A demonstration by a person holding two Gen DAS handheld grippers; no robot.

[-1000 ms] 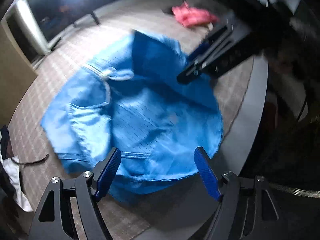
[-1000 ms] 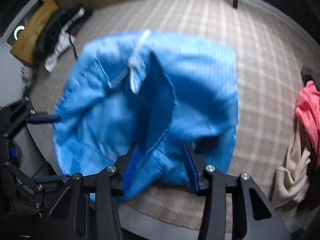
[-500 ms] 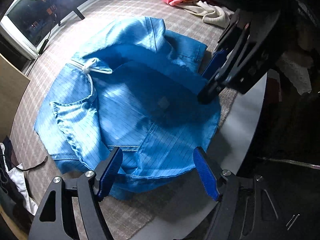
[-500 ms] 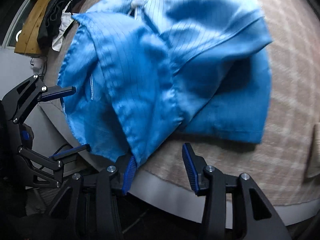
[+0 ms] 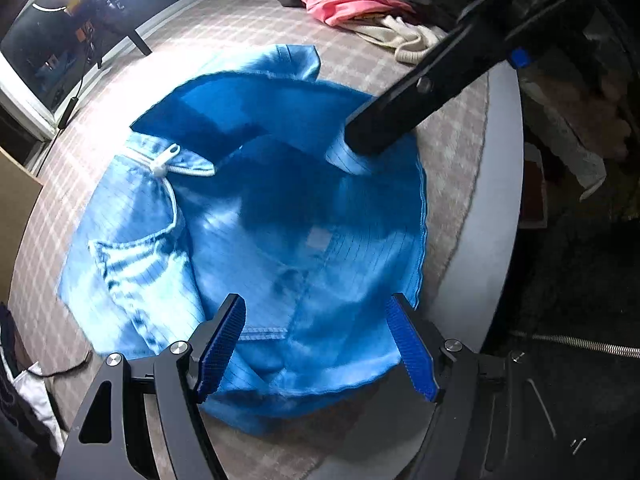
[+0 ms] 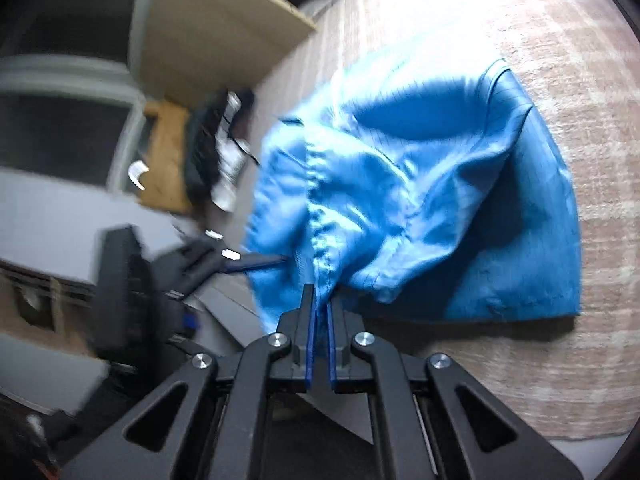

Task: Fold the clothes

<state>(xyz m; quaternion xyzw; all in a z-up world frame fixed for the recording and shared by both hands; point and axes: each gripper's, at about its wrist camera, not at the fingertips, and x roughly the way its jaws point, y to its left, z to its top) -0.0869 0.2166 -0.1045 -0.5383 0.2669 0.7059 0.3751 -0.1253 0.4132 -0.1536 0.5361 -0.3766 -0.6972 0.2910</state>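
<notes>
A bright blue zip garment [image 5: 280,216] lies bunched on a checked beige cloth over a round table [image 5: 500,208]. My left gripper [image 5: 320,344] hangs open above its near hem, blue pads apart, touching nothing. My right gripper [image 5: 360,140] reaches in from the upper right of the left wrist view and is shut on a fold of the blue garment. The right wrist view shows its two blue pads [image 6: 320,312] pressed together on a gathered edge of the blue garment [image 6: 432,200], which rises from the table toward them.
A pink garment [image 5: 344,0] and a cream one [image 5: 408,36] lie heaped at the table's far side. Dark and white clothes [image 6: 216,152] sit on a wooden stand to the left. The table's grey rim [image 5: 508,160] curves along the right.
My right gripper has rolled, swung toward the garment's edge and closed on a fold, lifting it. The left gripper has stayed open over the near hem.
</notes>
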